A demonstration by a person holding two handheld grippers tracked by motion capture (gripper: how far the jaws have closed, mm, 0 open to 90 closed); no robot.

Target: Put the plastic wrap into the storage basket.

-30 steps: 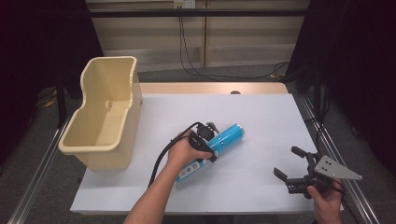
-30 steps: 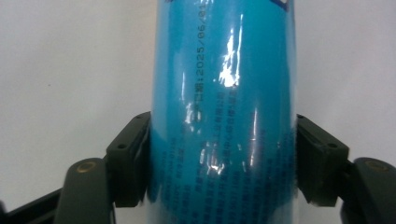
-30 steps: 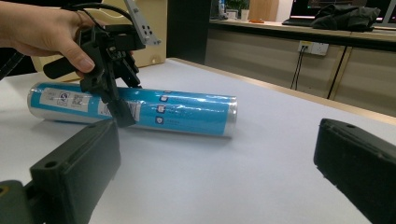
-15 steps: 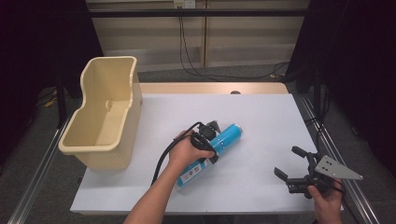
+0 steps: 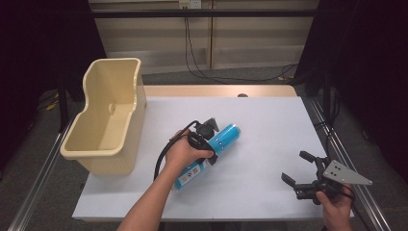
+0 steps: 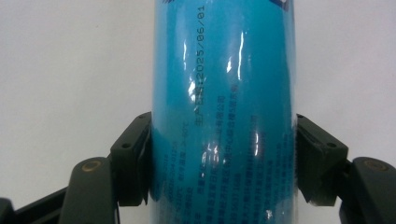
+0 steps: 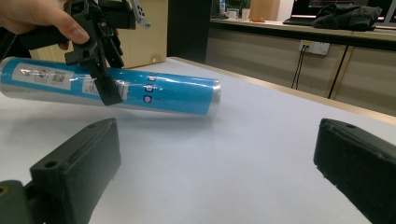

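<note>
- Left gripper view: my left gripper [image 6: 223, 163] has its jaws clamped on the blue cylindrical tube [image 6: 224, 112], one pad on each side of its glossy wrapped body.
- High view: the tube [image 5: 211, 151] lies slanting at mid-table on the white table [image 5: 269, 125], my left hand [image 5: 185, 153] over it, the beige plastic bin [image 5: 107, 120] close by on its left.
- Slip risk — the film is slick and the body round; judged from the pad contact, a quick lift or twist could let the tube rotate or slide out.
- Tilt risk — the grip appears to sit off the tube's middle, so one end may droop.
- Collision risk — a swing to the left could strike the bin wall.
- Right gripper [image 5: 308, 174]: jaws wide apart, holding nothing, near the table's right front corner — well apart from the tube.
- Open room: bare surface between the tube and the right gripper, and toward the far edge; the front edge is near.
</note>
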